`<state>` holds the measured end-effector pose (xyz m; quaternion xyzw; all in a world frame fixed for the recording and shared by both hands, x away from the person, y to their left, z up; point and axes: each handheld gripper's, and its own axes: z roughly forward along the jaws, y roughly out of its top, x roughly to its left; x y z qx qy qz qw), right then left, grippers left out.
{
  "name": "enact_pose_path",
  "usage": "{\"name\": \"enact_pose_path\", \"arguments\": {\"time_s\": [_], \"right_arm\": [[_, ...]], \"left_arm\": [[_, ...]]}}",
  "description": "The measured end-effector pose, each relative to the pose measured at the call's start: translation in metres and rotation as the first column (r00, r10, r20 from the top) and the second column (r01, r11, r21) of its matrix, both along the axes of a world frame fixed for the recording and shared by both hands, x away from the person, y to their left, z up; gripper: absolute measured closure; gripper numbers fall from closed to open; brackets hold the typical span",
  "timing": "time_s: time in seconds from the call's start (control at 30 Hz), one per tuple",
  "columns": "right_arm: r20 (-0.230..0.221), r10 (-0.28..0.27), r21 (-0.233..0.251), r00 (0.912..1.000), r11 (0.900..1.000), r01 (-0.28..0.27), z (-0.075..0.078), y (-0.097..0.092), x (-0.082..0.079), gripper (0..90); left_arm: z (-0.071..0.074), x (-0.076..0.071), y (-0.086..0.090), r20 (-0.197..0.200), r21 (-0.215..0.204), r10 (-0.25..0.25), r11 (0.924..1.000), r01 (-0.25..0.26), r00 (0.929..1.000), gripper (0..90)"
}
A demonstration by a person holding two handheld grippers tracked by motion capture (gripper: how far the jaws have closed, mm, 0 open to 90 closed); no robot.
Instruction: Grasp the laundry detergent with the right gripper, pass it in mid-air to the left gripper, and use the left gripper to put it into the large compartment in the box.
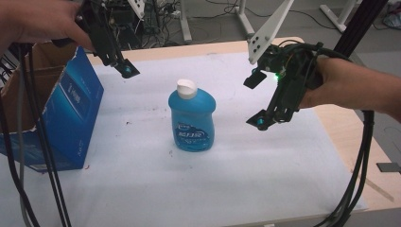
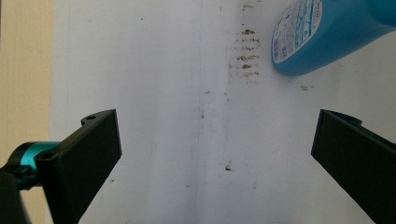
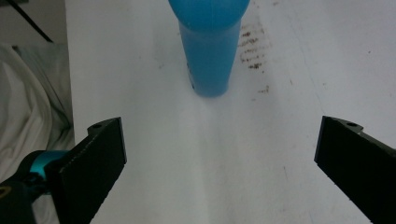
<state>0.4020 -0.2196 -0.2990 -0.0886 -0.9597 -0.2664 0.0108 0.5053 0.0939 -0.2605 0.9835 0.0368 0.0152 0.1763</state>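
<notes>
A blue liquid-soap bottle (image 1: 191, 118) with a white cap stands upright in the middle of the white-covered table. My left gripper (image 1: 124, 66) hangs above the table to the bottle's far left, held by a hand, jaws wide apart and empty. In the left gripper view the gripper (image 2: 215, 154) looks down on the sheet, with the bottle (image 2: 322, 32) lying across the upper right corner. My right gripper (image 1: 257, 100) hovers to the right of the bottle, open and empty. In the right gripper view the gripper (image 3: 219, 163) faces the bottle (image 3: 210, 46) straight ahead, well beyond the jaws.
An open blue cardboard box (image 1: 71, 109) stands at the table's left edge. The white sheet (image 1: 189, 179) carries small brown stains (image 2: 245, 51). Bare wooden tabletop (image 1: 343, 137) shows on the right. Cables (image 1: 359, 179) trail from both grippers. Frame legs stand beyond the far edge.
</notes>
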Motion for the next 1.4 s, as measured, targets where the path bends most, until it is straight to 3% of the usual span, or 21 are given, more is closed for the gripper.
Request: {"name": "enact_pose_path", "arguments": {"time_s": [0.23, 0.5, 0.77, 1.4], "right_arm": [[0.013, -0.028, 0.083, 0.9995, 0.9962, 0.027, -0.015, 0.000, 0.001, 1.5], [-0.003, -0.038, 0.182, 0.9993, 0.9825, 0.037, -0.027, 0.000, 0.003, 1.5], [0.009, -0.046, 0.241, 0.9989, 0.9696, 0.042, -0.040, 0.003, 0.004, 1.5], [-0.002, -0.030, 0.284, 0.9996, 0.9584, 0.029, -0.064, 0.021, 0.012, 1.5]], "left_arm": [[-0.001, -0.001, -0.001, -0.001, -0.001, -0.010, 1.0000, 0.010, 1.0000, 1.6], [-0.003, -0.004, -0.002, -0.003, -0.011, -0.022, 0.9997, 0.022, 0.9998, 1.6], [-0.006, -0.005, -0.004, -0.004, -0.010, -0.027, 0.9996, 0.027, 0.9996, 1.6], [-0.008, -0.007, -0.002, -0.005, -0.021, -0.024, 0.9995, 0.024, 0.9997, 1.6]]}}
